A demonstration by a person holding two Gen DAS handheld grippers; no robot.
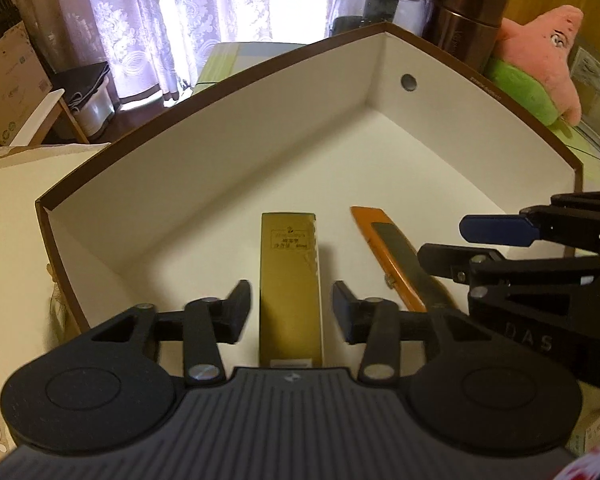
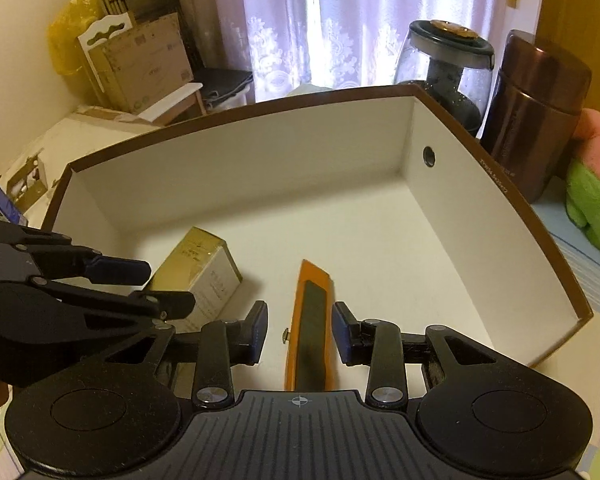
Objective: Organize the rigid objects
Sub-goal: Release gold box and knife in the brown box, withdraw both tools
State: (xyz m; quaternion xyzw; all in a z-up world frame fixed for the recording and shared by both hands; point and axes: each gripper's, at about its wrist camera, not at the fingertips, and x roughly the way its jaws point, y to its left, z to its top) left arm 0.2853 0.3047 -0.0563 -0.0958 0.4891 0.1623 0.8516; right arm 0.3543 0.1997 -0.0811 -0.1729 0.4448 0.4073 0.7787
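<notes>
Your left gripper (image 1: 291, 312) spread wide astride the gold carton (image 1: 291, 280), not touching, your right gripper (image 2: 299, 332) likewise parted around the orange utility knife (image 2: 310, 320), both items on the white box (image 1: 220, 152) floor, side by side.

A gold carton (image 1: 290, 280) and an orange utility knife (image 1: 392, 254) lie side by side in the white-lined box (image 1: 220, 152).

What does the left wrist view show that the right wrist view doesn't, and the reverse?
Only the left wrist view shows the pink plush's face and the printed top of the gold box. Only the right shows a yellow bag and the gold box's white side. Both show the brown-rimmed box, the orange utility knife lying in it, and each open hand-held gripper: left, right.
</notes>
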